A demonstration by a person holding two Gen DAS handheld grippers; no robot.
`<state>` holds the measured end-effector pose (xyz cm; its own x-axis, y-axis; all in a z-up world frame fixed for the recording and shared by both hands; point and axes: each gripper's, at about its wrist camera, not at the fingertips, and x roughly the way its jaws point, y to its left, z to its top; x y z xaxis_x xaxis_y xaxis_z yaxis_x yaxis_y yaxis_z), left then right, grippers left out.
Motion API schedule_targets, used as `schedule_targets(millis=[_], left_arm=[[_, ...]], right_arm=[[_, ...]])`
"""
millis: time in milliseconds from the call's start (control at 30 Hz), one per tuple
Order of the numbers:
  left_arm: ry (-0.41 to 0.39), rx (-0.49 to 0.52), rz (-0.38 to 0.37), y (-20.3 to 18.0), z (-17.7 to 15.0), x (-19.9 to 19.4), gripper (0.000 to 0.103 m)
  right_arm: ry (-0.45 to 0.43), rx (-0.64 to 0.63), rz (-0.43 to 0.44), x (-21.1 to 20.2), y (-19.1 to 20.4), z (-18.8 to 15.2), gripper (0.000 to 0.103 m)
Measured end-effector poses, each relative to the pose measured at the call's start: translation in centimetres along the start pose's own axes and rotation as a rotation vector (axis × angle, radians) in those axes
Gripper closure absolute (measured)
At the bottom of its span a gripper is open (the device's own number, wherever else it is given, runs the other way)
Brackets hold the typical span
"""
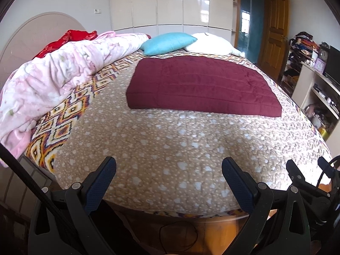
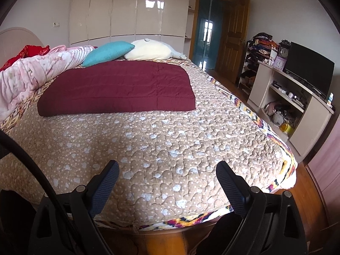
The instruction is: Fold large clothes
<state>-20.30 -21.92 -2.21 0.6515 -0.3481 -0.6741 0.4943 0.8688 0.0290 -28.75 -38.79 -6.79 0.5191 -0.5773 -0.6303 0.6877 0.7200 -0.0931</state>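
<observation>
left wrist view: the left claw (image 1: 169, 170) is wide apart and holds nothing. it hangs over the near edge of the bed (image 1: 161, 148). the dark red quilted garment (image 1: 201, 85) lies flat in the middle of the bed, already a neat thick rectangle, well apart from the claw and straight ahead, a little to the right. its long side runs left to right, along the near edge of the bed. behind it, by the far edge, sit a blue pillow (image 1: 167, 42) and a white pillow (image 1: 210, 42). a pink blanket (image 1: 53, 78) is heaped along the left edge. the tip of the right claw (image 1: 308, 167) peeks in at the right.

right wrist view: the right claw (image 2: 167, 173) is wide apart too, with nothing in it, over the near edge of the bed (image 2: 170, 144). here the dark red quilted garment (image 2: 119, 89) lies ahead and to the left, well apart from it. its right short edge is the part closest to this claw. the blue pillow (image 2: 108, 53) leans on the white pillow (image 2: 148, 51) behind it.

both claws look about as far from the garment. i think each must reach forward to its own end, left claw to the left end, right claw to the right end, to fold it again.
</observation>
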Motion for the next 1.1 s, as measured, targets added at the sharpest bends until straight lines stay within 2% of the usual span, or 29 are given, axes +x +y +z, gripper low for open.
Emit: schedule_targets(millis=[200, 300, 700, 933, 1100], left_arm=[[-0.020, 0.012, 0.022, 0.3, -0.1, -0.4, 0.003], [-0.002, 0.032, 0.008, -0.3, -0.4, 0.0, 0.003], [0.050, 0.108, -0.009, -2.6, -2.0, 1.4, 0.003], [0.097, 0.111, -0.003, -2.7, -2.2, 3.4, 0.003], [0.116, 0.118, 0.027, -2.5, -1.2, 6.0, 0.003]], right_arm=[[-0.004, -0.105, -0.017, 0.4, 1.5, -0.2, 0.008], [0.007, -0.123, -0.018, 0.7, 1.7, -0.5, 0.008], [0.058, -0.081, -0.017, 2.0, 0.5, -1.7, 0.007], [0.067, -0.053, -0.011, 3.0, -0.5, -2.2, 0.007], [0.066, -0.067, -0.023, 4.6, -0.8, -1.3, 0.007]])
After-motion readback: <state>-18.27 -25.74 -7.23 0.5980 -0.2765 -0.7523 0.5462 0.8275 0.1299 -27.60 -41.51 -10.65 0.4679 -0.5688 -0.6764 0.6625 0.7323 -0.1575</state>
